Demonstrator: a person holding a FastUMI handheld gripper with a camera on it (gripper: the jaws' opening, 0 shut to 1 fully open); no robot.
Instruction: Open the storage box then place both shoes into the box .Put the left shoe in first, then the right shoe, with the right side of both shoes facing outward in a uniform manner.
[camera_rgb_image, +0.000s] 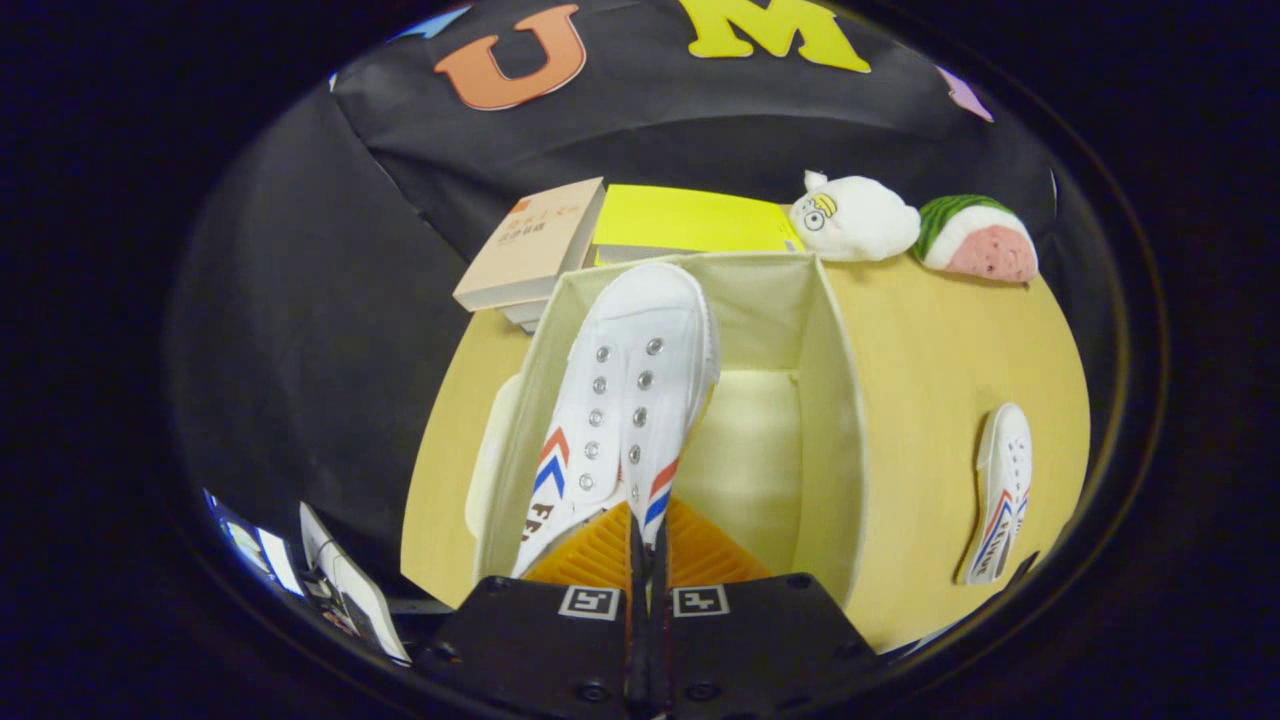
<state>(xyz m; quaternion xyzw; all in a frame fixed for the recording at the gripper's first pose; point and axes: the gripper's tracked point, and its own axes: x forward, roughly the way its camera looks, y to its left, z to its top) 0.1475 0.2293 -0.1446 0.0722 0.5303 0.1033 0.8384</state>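
White canvas is being pinched between the two fingers of the hand-held gripper (645, 545): the fingers are pressing almost together on the heel end of a white low-top canvas shoe with red and blue chevron stripes and metal eyelets (625, 400). This shoe is hanging with its toe pointing away from the gripper, over the open top of a cream-coloured fabric storage box (835, 400). The toe is reaching near the far wall of the box, and the shoe is sitting closer to the left wall than to the right one. I cannot tell if the sole is touching the pale bottom of the box.

The box is standing on a round light wooden table (940, 350). To the right of the box, well apart from it, a second white canvas shoe with the same stripes (1000, 490) is lying on the table. Beyond the box, a beige-covered book (530, 245) and a bright yellow book (690, 220) are lying side by side. To the right of them, a white plush toy with a cartoon face (855, 218) and a watermelon-slice plush toy (975, 238) are resting just beside each other.
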